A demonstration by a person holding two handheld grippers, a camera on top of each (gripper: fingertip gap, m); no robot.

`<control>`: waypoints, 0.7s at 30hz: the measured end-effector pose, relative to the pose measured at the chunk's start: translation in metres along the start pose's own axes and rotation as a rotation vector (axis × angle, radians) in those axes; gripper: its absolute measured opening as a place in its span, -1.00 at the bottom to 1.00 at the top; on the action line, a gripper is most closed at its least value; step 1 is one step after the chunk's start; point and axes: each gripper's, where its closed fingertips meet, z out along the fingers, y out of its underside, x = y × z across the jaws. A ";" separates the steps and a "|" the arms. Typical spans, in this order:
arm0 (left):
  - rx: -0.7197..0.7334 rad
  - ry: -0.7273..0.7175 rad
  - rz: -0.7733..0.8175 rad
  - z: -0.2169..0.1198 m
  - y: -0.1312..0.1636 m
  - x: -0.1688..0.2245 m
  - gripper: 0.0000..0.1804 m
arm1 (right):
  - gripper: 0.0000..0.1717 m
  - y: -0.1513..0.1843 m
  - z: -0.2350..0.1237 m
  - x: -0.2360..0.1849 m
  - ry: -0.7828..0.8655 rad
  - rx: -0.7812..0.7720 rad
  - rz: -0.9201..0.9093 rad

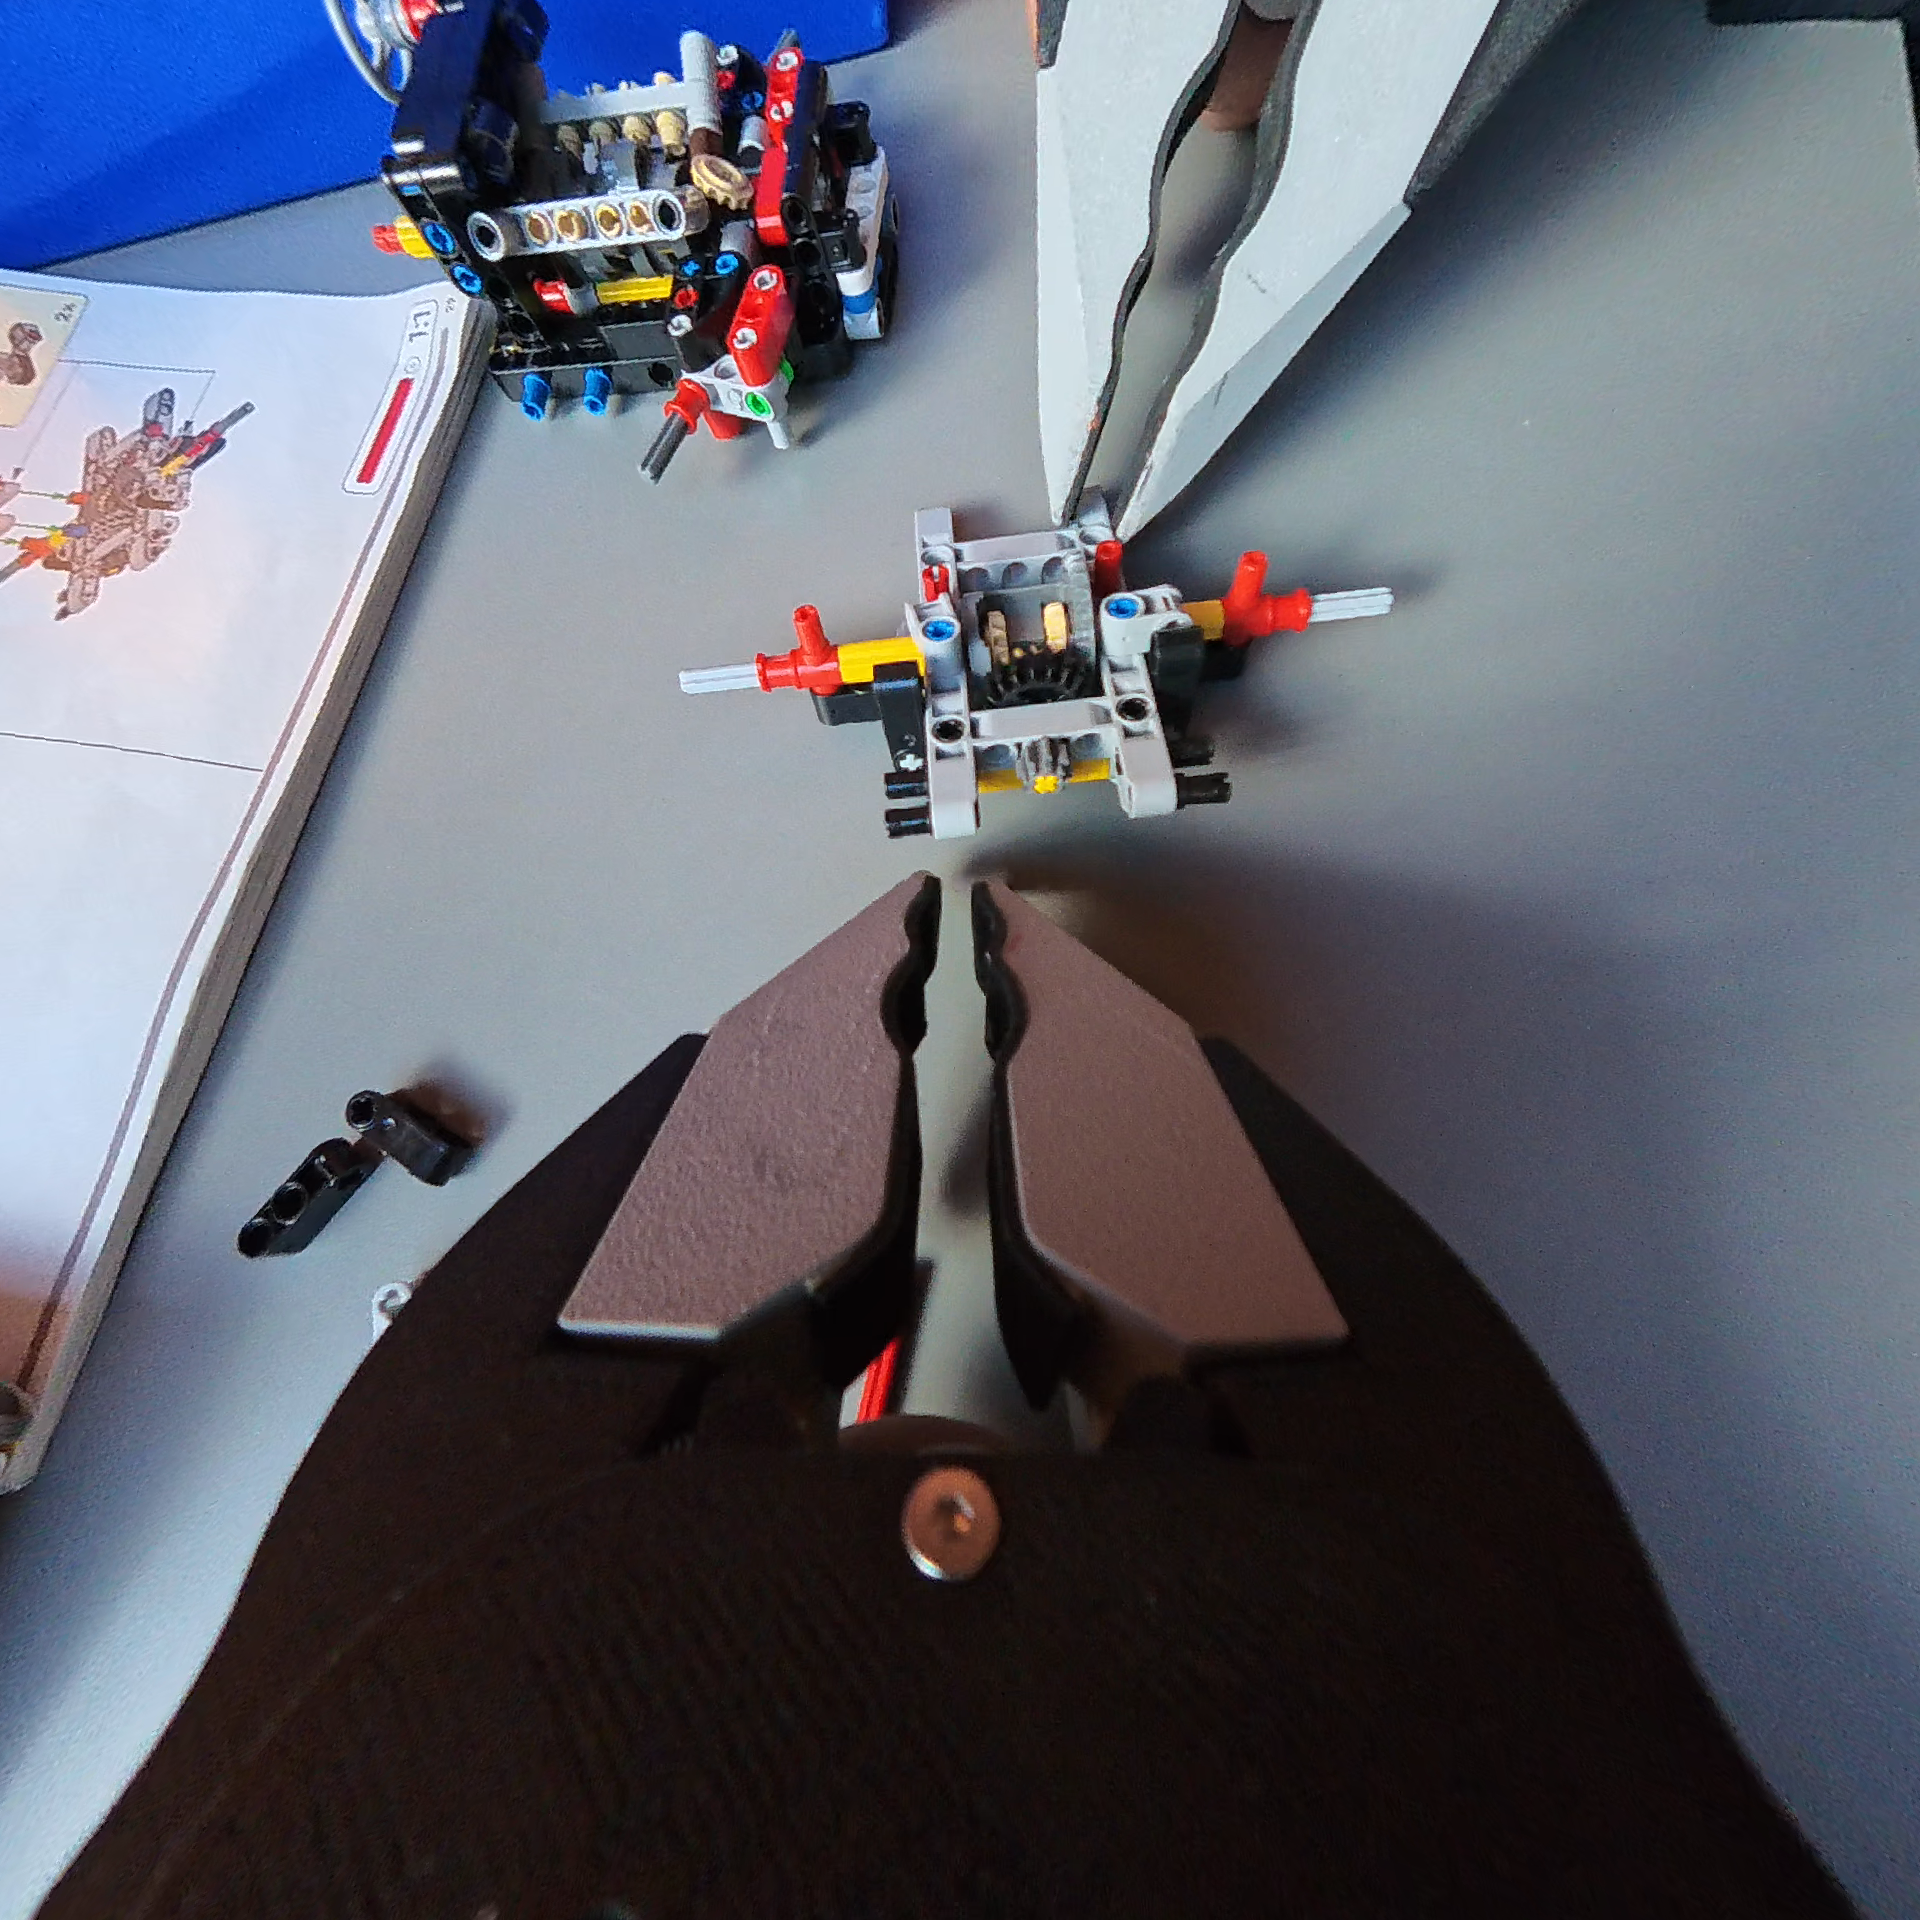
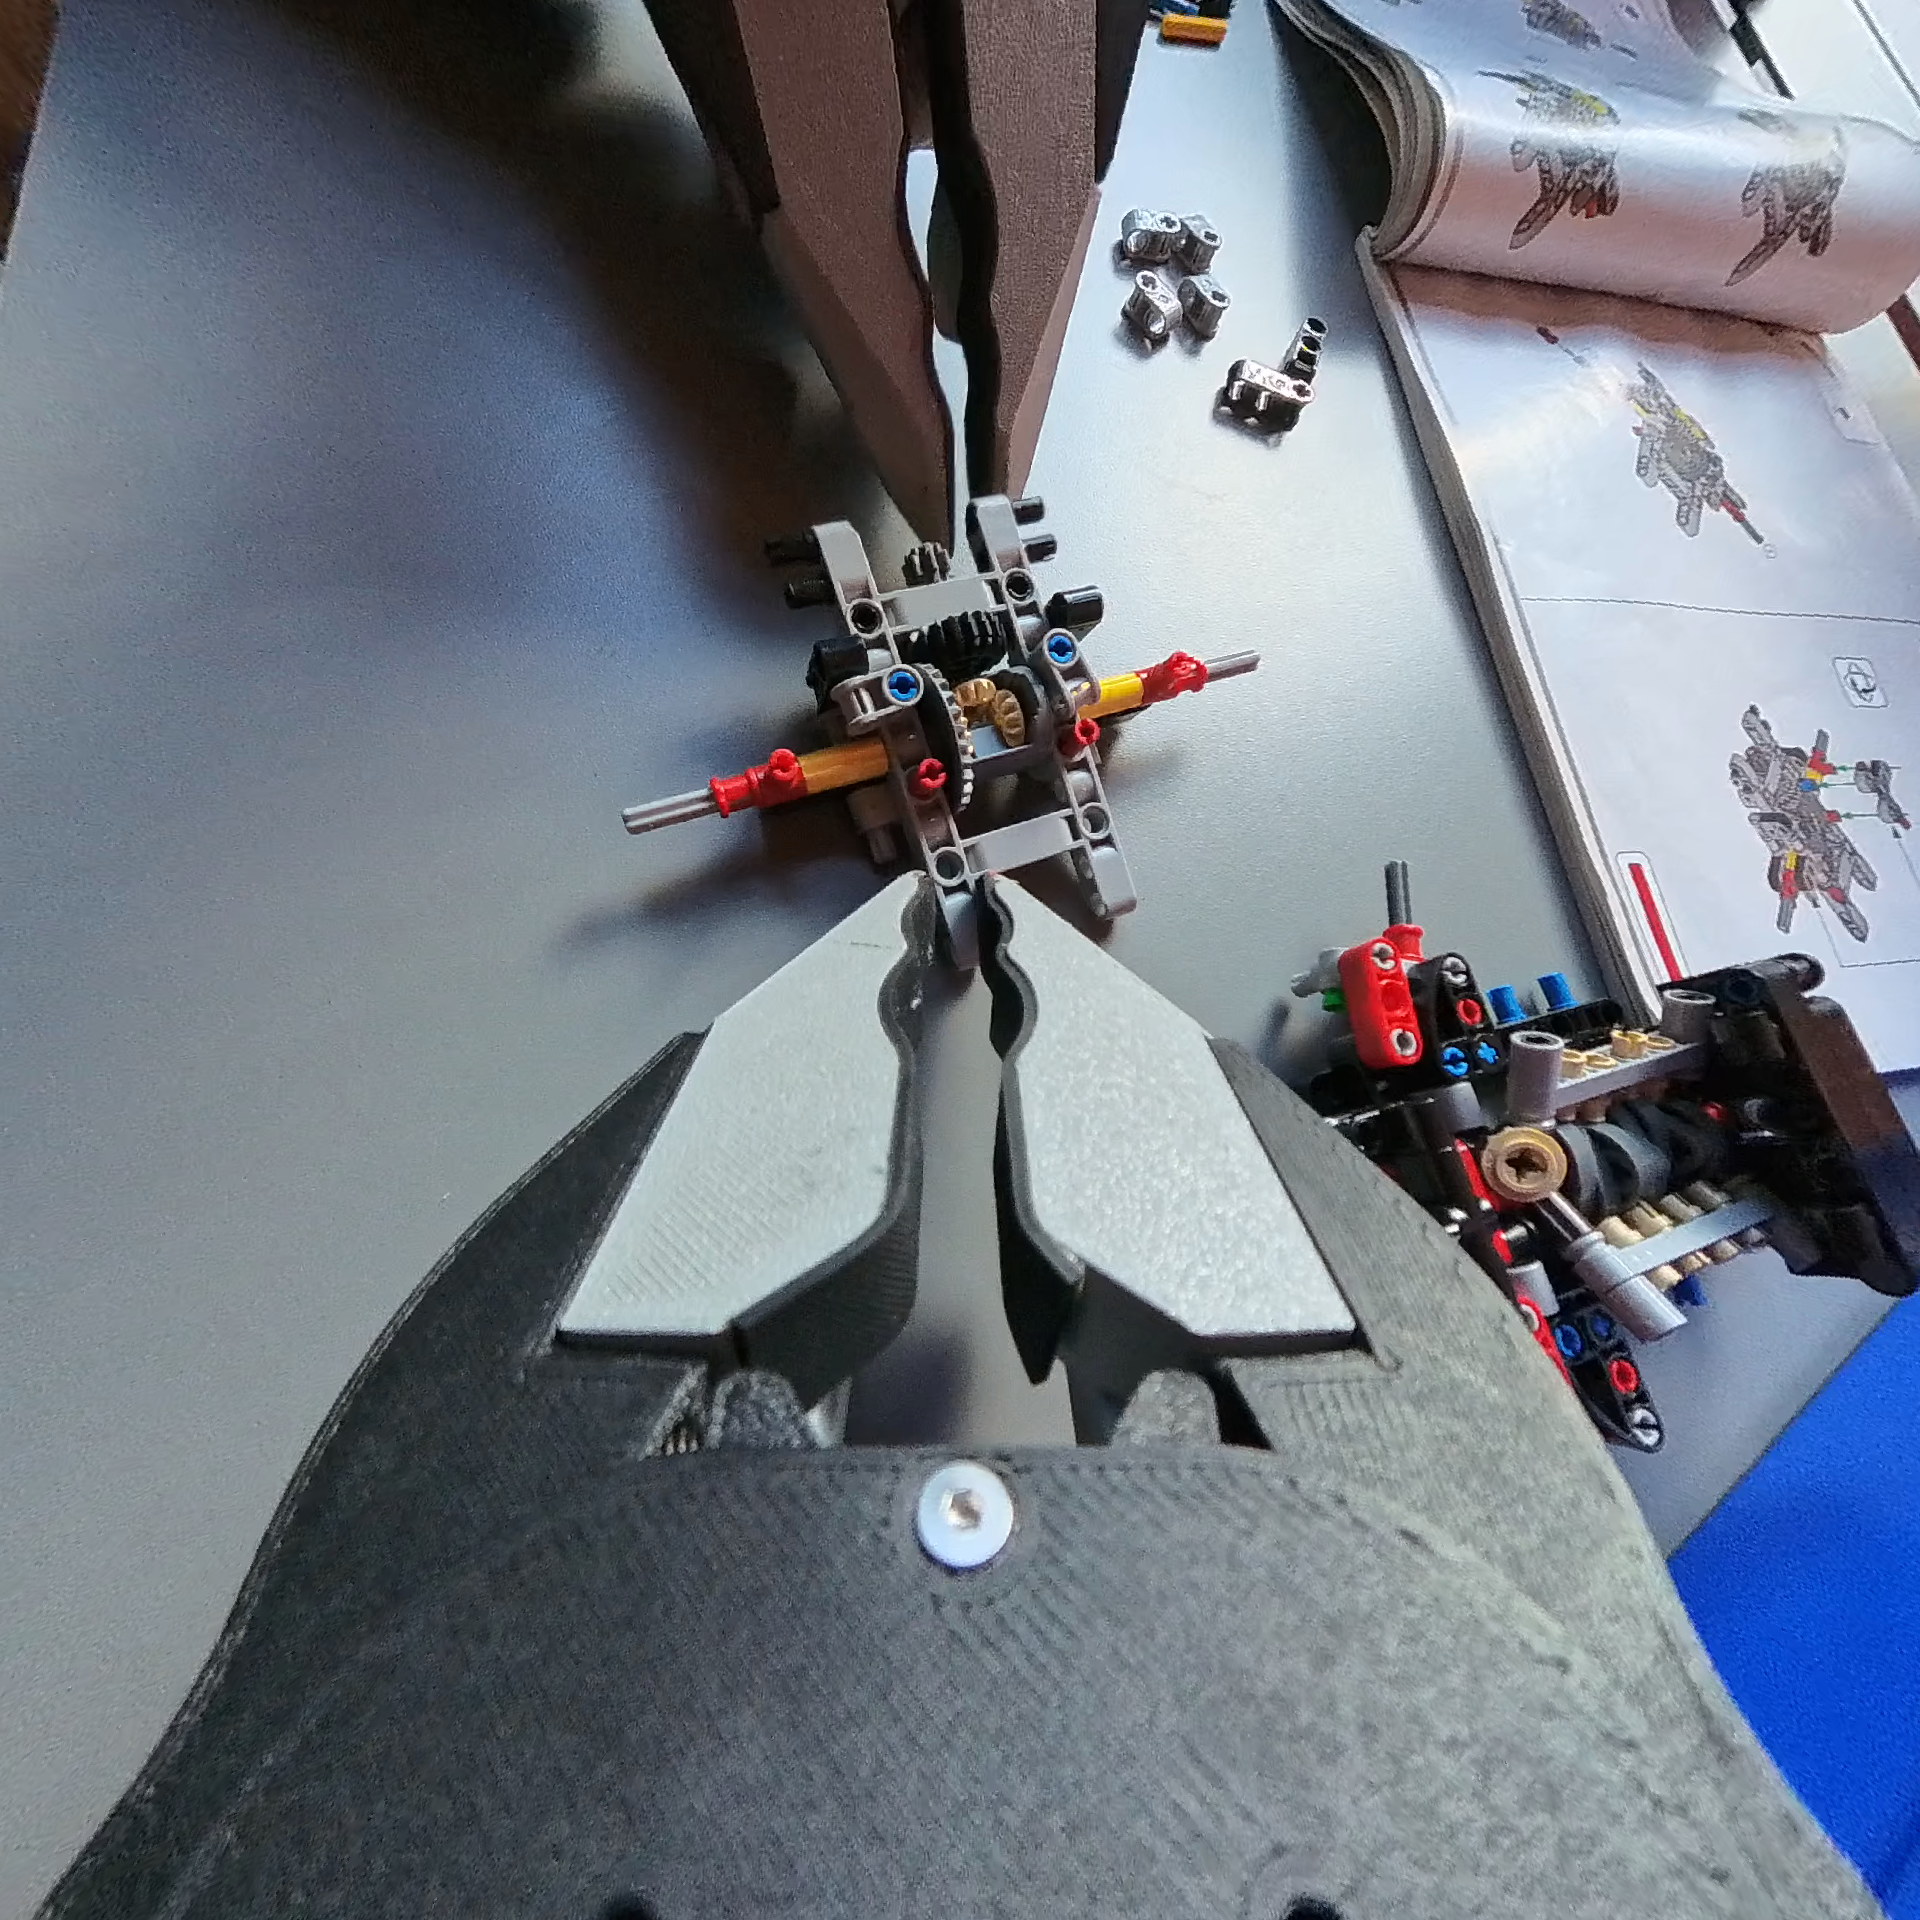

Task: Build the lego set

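A small grey brick assembly with a gear frame and a red and yellow cross axle lies on the grey table. My left gripper has brown fingers. It is shut with nothing between the tips, which stand just short of the assembly's near end. In the right wrist view the assembly lies straight ahead. My right gripper, with light grey fingers, is shut on the end of one grey beam of that assembly. The left gripper stands at the assembly's far end. The right gripper also shows in the left wrist view.
A larger black, red and grey brick model stands nearby, also in the right wrist view. An open instruction booklet lies at the left. Two loose black pieces and several grey connectors lie on the table. A blue surface borders it. Tip to tip, the grippers are about 8 cm apart.
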 end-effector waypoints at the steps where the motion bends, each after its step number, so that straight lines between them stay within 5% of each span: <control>1: 0.009 0.000 -0.001 -0.001 -0.001 0.000 -0.96 | -0.95 0.000 0.000 0.000 0.001 0.003 0.002; 12: 0.088 0.205 0.058 -0.011 -0.010 0.035 -0.86 | -0.86 -0.001 -0.001 0.003 0.006 0.012 0.018; 16: -0.006 0.190 0.111 0.001 -0.001 0.042 -0.80 | -0.85 0.001 0.001 0.003 0.016 -0.008 0.009; 21: 0.077 0.142 0.108 0.004 -0.022 0.045 -0.94 | -0.86 0.000 0.003 0.002 0.027 -0.012 -0.003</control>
